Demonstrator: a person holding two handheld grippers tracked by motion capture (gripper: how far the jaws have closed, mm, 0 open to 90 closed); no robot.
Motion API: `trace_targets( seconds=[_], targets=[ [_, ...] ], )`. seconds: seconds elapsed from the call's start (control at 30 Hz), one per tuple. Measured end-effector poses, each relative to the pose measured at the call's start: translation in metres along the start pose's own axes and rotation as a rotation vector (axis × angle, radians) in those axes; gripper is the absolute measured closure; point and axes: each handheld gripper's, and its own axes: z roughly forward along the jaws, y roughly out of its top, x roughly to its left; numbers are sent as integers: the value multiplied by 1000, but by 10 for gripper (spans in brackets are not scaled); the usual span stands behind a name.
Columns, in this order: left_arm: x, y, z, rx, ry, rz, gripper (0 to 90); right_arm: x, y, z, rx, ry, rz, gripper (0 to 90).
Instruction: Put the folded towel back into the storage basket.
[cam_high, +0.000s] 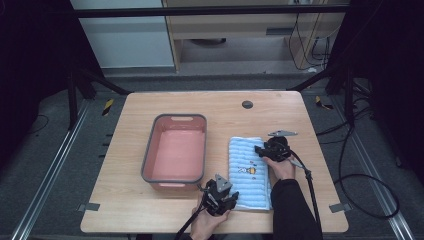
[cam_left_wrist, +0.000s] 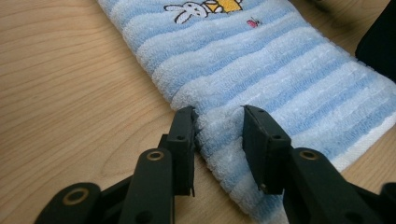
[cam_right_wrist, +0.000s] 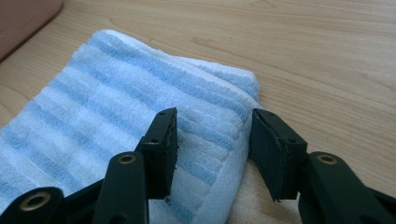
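Wooden table (cam_high: 150, 210) is seen mid-frame, with the towel (cam_high: 247, 172) laid right of the tub (cam_high: 175, 150). Towel edges are straddled by the left gripper (cam_left_wrist: 218, 123) and right gripper (cam_right_wrist: 212, 128), jaws parted.

Lab: framed rig (cam_high: 210, 10), floor cables (cam_high: 360, 185)

towel (cam_left_wrist: 261, 70) cut off at frame edges, embroidered rabbit (cam_left_wrist: 189, 11) partly cropped
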Motion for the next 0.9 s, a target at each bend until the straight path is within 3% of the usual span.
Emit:
trace_targets(
  seconds=[0.2,0.3,0.37,0.57,0.9],
  targets=[
    [-1,1,1,6,-6,-19,702,0,0,0,5,10,9,555],
    [-1,1,1,9,-14,-35,733,1,0,1,3,13,-2,606],
    [-1,2,1,11,-14,-41,765,1,-1,1,5,34,10,672],
    [-1,2,1,1,-9,-47,817,1,-1,1,1,63,35,761],
    [3,3,-3,-23,-24,-58,841,5,2,-5,-17,45,15,789]
  ],
)
